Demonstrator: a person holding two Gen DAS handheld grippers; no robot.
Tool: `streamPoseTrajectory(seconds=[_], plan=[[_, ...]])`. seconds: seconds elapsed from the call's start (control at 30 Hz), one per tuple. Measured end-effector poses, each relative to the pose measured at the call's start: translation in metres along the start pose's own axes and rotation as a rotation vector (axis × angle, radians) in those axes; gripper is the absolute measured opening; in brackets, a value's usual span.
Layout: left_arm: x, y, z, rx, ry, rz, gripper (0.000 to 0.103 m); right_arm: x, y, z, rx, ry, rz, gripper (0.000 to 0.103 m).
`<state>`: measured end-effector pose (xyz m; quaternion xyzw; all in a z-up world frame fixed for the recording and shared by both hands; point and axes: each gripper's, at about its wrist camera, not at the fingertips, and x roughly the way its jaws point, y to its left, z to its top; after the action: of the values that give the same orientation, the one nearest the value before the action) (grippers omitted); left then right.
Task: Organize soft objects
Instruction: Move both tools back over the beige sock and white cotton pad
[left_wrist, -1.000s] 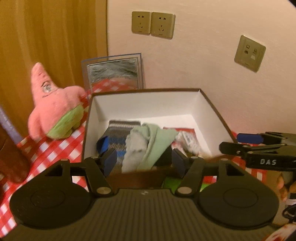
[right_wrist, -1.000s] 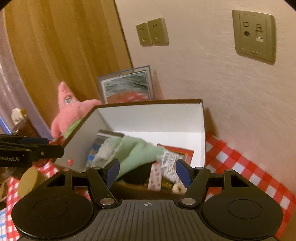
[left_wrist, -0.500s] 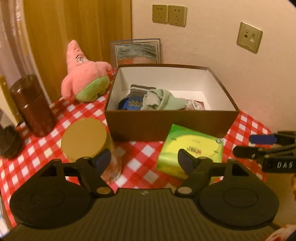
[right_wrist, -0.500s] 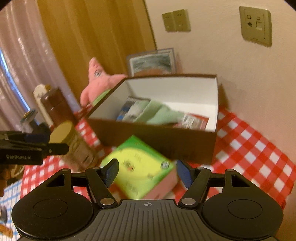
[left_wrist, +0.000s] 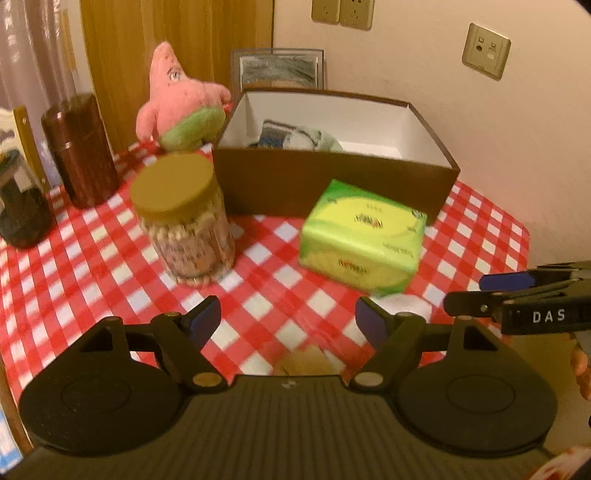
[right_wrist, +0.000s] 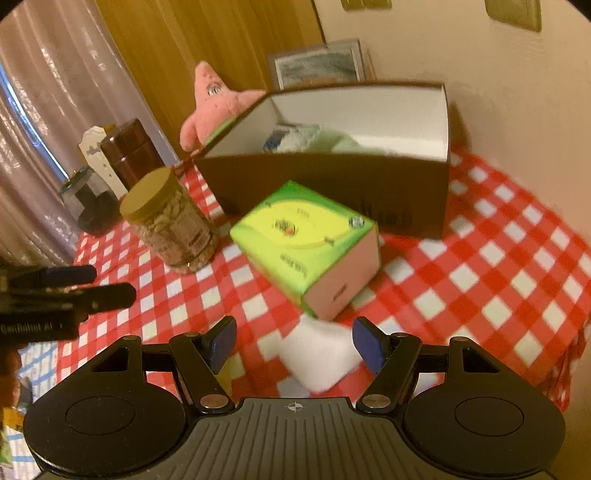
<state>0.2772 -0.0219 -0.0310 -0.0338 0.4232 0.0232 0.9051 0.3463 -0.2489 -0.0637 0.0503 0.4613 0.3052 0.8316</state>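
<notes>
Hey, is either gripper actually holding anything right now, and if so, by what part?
Neither: the left gripper and right gripper are open, holding nothing.

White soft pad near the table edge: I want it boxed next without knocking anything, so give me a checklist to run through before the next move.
1. Right hand-held gripper open and empty: ok.
2. White pad lies free on the checked tablecloth, between the right fingertips' line of approach: ok.
3. Pad clear of the green tissue pack: cannot tell; they look very close.
4. Brown box open, with room beside the socks: ok.
5. Left hand-held gripper open, empty and off to the side: ok.
6. Nut jar stands away from the pad: ok.
</notes>
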Motion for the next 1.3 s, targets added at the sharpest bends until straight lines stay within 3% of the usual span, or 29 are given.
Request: streamPoseTrajectory(seconds=[0.2, 0.5, 0.93, 1.3], plan=[[0.01, -0.001, -0.026, -0.089, 0.07, 0.014, 0.078, 0.003, -0.005, -0.018, -0.009, 0.022, -0.006, 0.069], [0.02, -0.008, -0.058, -0.085, 0.182, 0.023, 0.078, 0.009, -0.009, -0.034, -0.048, 0.071, -0.015, 0.069], [0.031, -0.015, -0.077, -0.059, 0.245, 0.034, 0.078, 0.018, -0.006, -0.055, -0.151, 0.112, -0.019, 0.069], [0.041, -0.022, -0.082, -0.03, 0.221, 0.016, 0.078, 0.027, -0.009, -0.06, -0.165, 0.114, -0.018, 0.069]])
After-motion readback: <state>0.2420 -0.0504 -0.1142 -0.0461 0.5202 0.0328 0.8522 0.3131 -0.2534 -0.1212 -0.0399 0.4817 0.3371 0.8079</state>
